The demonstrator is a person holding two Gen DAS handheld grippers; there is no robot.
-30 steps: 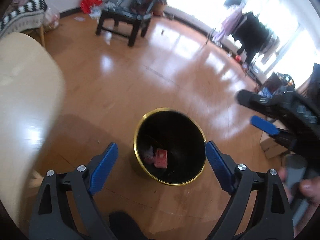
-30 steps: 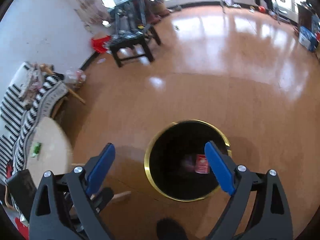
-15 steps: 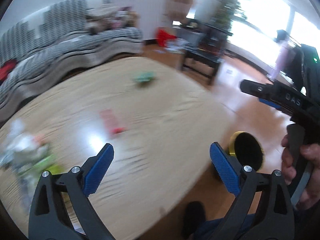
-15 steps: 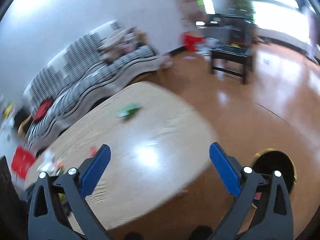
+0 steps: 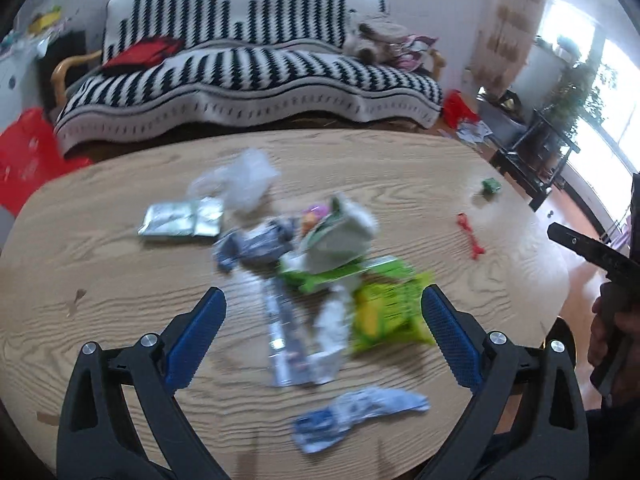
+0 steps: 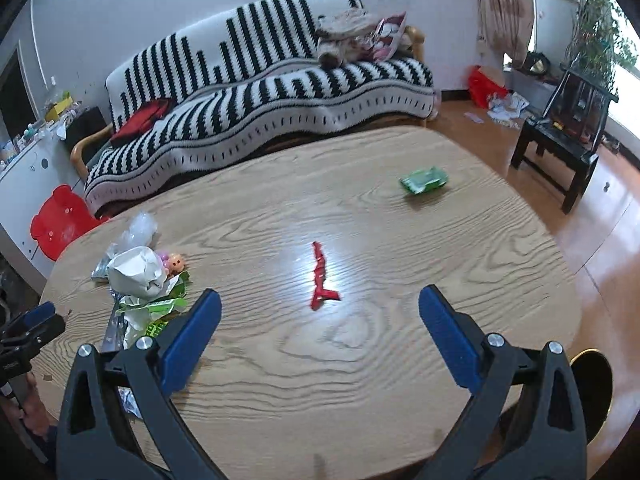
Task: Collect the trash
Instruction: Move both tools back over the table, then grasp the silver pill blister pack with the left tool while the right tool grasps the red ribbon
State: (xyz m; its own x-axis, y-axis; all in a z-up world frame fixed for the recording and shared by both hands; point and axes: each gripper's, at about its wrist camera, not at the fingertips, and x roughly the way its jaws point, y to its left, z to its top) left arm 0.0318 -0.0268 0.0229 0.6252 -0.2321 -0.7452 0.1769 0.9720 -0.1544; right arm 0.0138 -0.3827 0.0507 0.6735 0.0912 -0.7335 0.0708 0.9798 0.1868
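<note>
A pile of trash lies on the wooden table [image 5: 100, 272]: a yellow-green snack bag [image 5: 390, 312], a white crumpled wrapper [image 5: 340, 236], a silver packet [image 5: 180, 220], a clear plastic bag [image 5: 240, 180] and a blue-white wrapper [image 5: 356, 412]. My left gripper [image 5: 322, 328] is open and empty, just above the pile. My right gripper [image 6: 320, 328] is open and empty over the table, just short of a red wrapper [image 6: 322, 280]. A green packet [image 6: 424, 179] lies farther back. The gold-rimmed black bin [image 6: 592, 388] stands on the floor at the table's right edge.
A black-and-white striped sofa [image 6: 260, 92] runs behind the table. A red child's chair [image 6: 60, 220] stands at the left, a dark wooden chair [image 6: 560, 140] at the right. The pile also shows in the right wrist view [image 6: 140, 280].
Both grippers swung from above the bin on the floor up and left to the table. They now face the trash there. Both stayed open and empty.
</note>
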